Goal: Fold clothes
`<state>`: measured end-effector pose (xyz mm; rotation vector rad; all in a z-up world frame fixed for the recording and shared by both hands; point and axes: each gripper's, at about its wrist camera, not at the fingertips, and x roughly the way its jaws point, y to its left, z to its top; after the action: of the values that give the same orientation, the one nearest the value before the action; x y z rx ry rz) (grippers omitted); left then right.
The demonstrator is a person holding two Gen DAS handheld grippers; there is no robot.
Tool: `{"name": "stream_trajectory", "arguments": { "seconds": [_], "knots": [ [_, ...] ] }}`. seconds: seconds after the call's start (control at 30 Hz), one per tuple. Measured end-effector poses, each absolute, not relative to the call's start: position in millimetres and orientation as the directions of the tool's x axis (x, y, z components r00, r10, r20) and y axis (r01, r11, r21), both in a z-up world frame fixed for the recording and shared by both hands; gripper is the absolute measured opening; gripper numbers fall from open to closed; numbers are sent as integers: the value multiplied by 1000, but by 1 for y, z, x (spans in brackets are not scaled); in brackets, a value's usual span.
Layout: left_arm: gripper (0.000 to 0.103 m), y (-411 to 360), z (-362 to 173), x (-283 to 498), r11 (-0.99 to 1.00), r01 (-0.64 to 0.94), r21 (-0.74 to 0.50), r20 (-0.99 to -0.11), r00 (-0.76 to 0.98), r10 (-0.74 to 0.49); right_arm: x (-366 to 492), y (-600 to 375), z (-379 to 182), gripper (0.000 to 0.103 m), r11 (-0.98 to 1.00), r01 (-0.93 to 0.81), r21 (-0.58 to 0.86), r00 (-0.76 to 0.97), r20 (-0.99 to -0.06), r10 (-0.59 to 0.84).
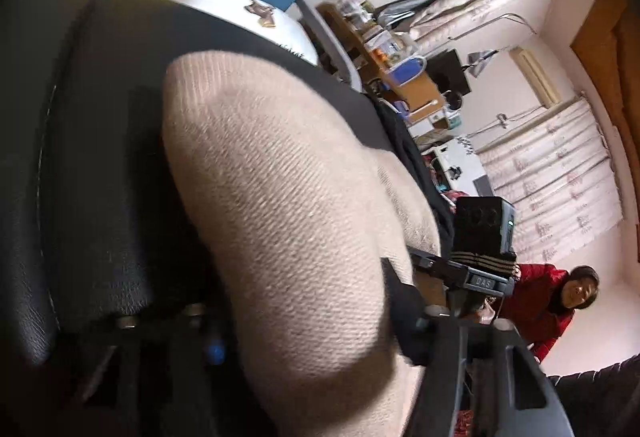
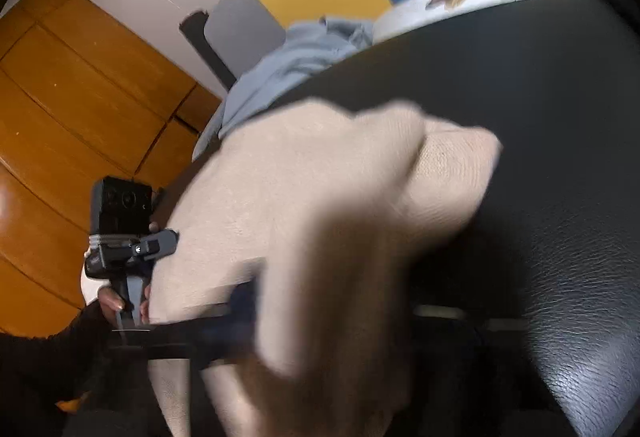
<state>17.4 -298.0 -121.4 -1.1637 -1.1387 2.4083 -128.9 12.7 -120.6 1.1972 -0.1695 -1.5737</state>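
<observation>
Left wrist view: beige knit garment point(image 1: 280, 205) drapes over both tongs, hiding how far either opens.

You have one tan knit point(image 1: 280, 205) on the one black seat point(image 1: 100, 157). One gray cloth point(image 2: 288, 65) sits at the seat's far edge. You hold two grippers, one in each hand. One person in red point(image 1: 556, 301) stands across the room.
</observation>
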Motion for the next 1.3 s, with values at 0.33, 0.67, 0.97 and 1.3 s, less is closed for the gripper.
{"name": "stream_trajectory", "arguments": {
  "seconds": [0.33, 0.67, 0.97, 1.3],
  "knots": [
    [44, -294, -86, 114, -618, 179, -766, -472, -809, 351, -106, -7, -127, 41, -283, 575, 768, 239, -488, -839],
    [44, -345, 7, 328, -678, 299, -672, -376, -926, -36, 41, -185, -76, 41, 75, 568, 819, 530, -295, -795],
    [44, -446, 95, 530, -554, 530, -642, -240, -825, -512, 199, -422, 68, 41, 450, 590, 670, 754, -260, -603],
    [49, -553, 0, 590, -190, 664, -723, -452, -663, -597, 292, -581, 1, 65, 342, 729, 593, 677, -555, -483]
  ]
}}
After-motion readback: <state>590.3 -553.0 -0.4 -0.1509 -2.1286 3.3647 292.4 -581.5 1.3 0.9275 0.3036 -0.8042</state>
